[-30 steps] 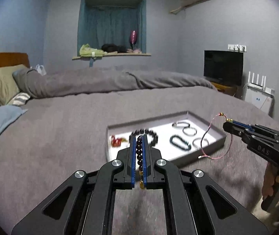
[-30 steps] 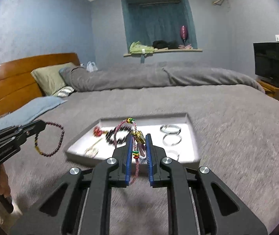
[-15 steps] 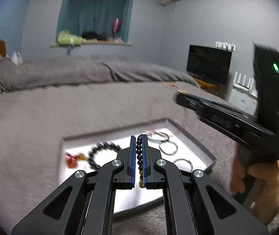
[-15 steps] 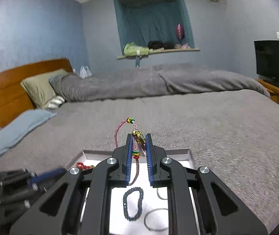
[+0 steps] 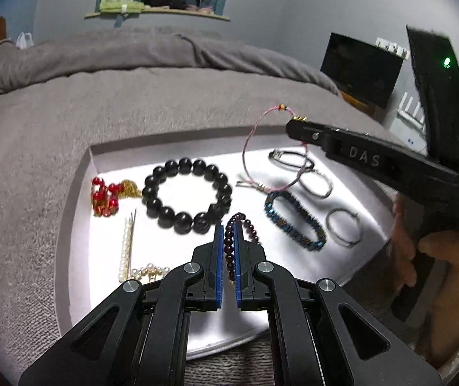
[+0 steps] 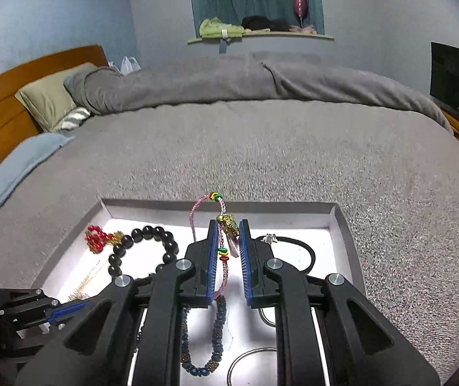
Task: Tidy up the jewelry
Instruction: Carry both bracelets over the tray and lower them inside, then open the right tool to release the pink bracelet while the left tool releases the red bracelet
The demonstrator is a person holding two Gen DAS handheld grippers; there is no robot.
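Observation:
A white tray (image 5: 81, 225) lies on the grey bed and holds several pieces of jewelry. My left gripper (image 5: 228, 228) is shut on a dark red bead bracelet (image 5: 247, 225) just above the tray floor. My right gripper (image 6: 227, 225) is shut on a pink cord bracelet (image 6: 197, 207) with coloured beads and a gold charm; it shows in the left wrist view (image 5: 289, 127) over the tray's far right, the pink loop (image 5: 245, 151) hanging down. A black bead bracelet (image 5: 155, 206), a blue bracelet (image 5: 293, 222) and silver rings (image 5: 345, 228) lie in the tray.
A red and gold ornament (image 5: 104, 196) and a pearl strand (image 5: 126, 247) lie at the tray's left. The grey blanket (image 6: 261, 144) surrounds the tray (image 6: 342, 222). A headboard and pillows (image 6: 36, 96) stand at the far left, a television (image 6: 457, 80) at the right.
Both grippers have moved forward and down over the tray, still holding their bracelets. The left gripper's bracelet now hangs close to the tray floor.

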